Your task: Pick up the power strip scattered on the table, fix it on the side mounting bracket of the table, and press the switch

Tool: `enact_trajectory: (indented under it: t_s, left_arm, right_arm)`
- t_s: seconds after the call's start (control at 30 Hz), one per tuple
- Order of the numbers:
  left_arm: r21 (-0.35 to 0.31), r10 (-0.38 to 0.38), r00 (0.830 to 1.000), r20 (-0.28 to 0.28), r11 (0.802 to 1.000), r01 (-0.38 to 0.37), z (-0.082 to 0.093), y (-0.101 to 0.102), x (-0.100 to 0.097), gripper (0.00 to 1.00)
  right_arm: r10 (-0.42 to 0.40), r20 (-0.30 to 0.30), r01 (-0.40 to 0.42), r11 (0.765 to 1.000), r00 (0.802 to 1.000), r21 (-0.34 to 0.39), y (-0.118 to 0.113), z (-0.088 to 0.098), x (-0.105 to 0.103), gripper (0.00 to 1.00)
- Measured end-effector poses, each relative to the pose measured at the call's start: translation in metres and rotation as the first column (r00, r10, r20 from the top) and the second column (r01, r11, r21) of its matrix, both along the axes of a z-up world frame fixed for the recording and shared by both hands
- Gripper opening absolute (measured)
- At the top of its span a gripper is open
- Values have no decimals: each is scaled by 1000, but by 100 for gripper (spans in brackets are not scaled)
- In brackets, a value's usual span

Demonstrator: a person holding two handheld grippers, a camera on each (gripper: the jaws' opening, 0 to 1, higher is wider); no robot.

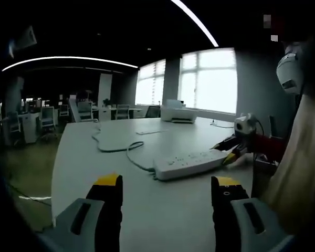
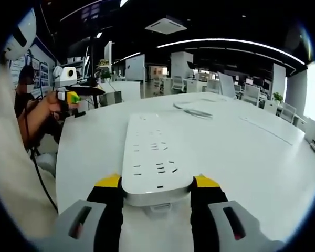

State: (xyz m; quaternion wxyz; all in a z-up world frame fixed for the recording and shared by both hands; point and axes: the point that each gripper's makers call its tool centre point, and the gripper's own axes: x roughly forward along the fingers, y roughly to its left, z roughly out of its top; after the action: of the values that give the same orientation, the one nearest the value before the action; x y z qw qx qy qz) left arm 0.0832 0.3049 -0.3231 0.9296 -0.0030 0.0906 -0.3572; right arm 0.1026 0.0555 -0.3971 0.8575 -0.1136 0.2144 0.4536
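Your right gripper [image 2: 156, 185] has its yellow-tipped jaws either side of the near end of the power strip [image 2: 155, 155]; they look closed onto it, though whether the squeeze is firm you cannot tell. The strip's long axis runs straight ahead from those fingers, sockets up, lying flat on the white table [image 2: 241, 152]. So the grip sits at one short end and the whole length reaches out in front of you.

Your left gripper [image 1: 168, 190] is open with nothing between its jaws, hanging above the table [image 1: 147, 210] short of the strip. From that side the power strip [image 1: 191, 164] lies crosswise ahead, its cable [image 1: 113, 146] trailing off the far end across the tabletop, while the right gripper [image 1: 228, 148] meets the opposite end.

Judged from this, your right hand is the one on the strip and the left is well apart from it. The mounting bracket is not something you can make out here. The lift will lever the long body from one end, so expect sag and cable drag
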Motion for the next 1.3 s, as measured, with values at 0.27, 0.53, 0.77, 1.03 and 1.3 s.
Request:
enact_trajectory:
  t_s: [0.27, 0.53, 0.77, 1.03, 1.3]
  left_arm:
    - [-19, -5, 1000, -1, 1000, 5, 4, -8, 1, 71]
    - [-24, 9, 1000, 1, 1000, -9, 11, -12, 1, 69]
    - [-25, 7, 1000, -28, 1000, -8, 8, -21, 1, 69]
    - [-81, -16, 994, -106, 997, 7, 5, -39, 4, 70]
    - [-138, 11, 985, -170, 990, -35, 1, -47, 11, 80]
  right_arm:
    - [-12, -37, 13, 999, 999, 29, 1, 0, -1, 45]
    - [-32, -111, 40, 997, 993, 69, 2, 0, -3, 46]
    - [-44, -154, 56, 996, 987, 74, 3, 0, -5, 46]
    - [-57, -186, 72, 995, 981, 73, 3, -1, -6, 46]
    - [-69, -220, 87, 994, 973, 73, 3, -2, -8, 46]
